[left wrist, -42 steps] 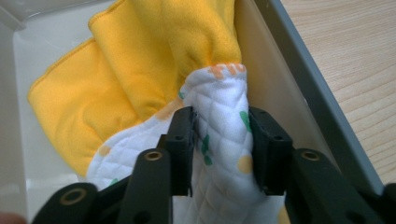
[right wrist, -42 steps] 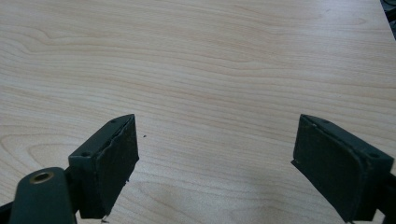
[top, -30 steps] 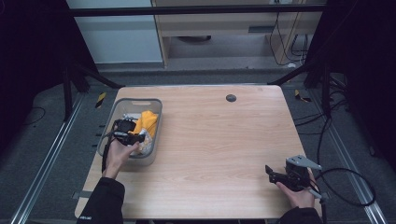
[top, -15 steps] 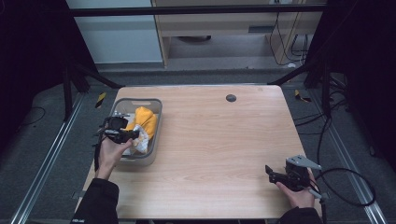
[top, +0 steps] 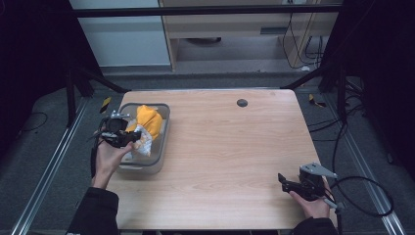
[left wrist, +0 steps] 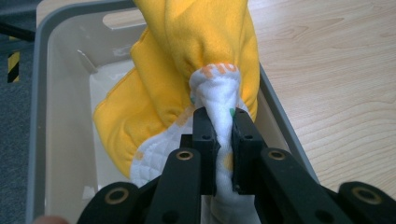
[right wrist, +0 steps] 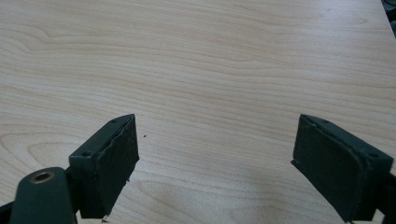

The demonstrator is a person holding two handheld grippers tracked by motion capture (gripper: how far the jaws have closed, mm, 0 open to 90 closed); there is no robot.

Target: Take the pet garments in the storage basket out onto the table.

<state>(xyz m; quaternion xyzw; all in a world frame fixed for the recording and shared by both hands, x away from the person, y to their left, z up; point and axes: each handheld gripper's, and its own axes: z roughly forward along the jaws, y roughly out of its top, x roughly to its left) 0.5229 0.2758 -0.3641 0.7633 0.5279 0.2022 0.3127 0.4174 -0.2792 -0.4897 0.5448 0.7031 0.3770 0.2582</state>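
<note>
A grey plastic bin (top: 161, 147) stands at the table's left side, with a yellow cloth (top: 149, 120) bulging out of it. My left gripper (top: 128, 139) is over the bin, shut on a white quilted cloth (left wrist: 219, 102) with coloured print that hangs together with the yellow cloth (left wrist: 196, 42). The two black pads pinch the white fabric between them. The bin's pale floor (left wrist: 70, 140) lies below. My right gripper (top: 284, 181) rests low near the table's front right corner, its jaws open over bare wood (right wrist: 210, 93) with nothing between them.
A small dark round hole (top: 242, 103) sits near the table's far edge. Metal frame rails (top: 44, 181) run along the left side of the table, and a cable (top: 362, 196) loops off the right edge.
My left gripper has risen and drawn back toward the bin's left side, lifting the white cloth with the yellow cloth bunched behind it. The right gripper has stayed where it was.
</note>
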